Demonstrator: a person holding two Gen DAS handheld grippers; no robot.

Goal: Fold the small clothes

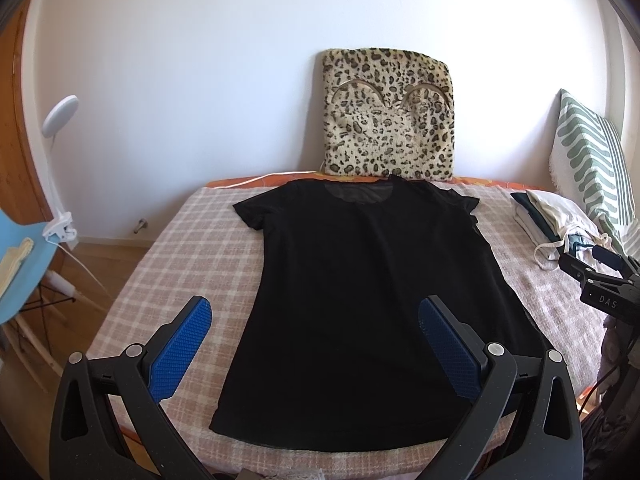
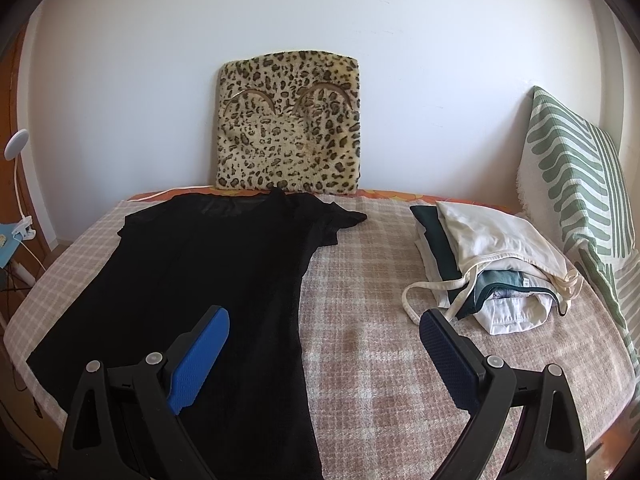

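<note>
The shirt lies flat on the bed, collar at the far edge, hem at the near edge — unfolded. Both jaws stand wide, holding nothing: left gripper, right gripper. Next, likely pinch a sleeve and hem corner — fold inward.

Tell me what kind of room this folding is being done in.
Most likely a bedroom: the black T-shirt lies flat on a bed with a checked blanket, a leopard-print cushion and a green-striped pillow lean on the wall.
</note>
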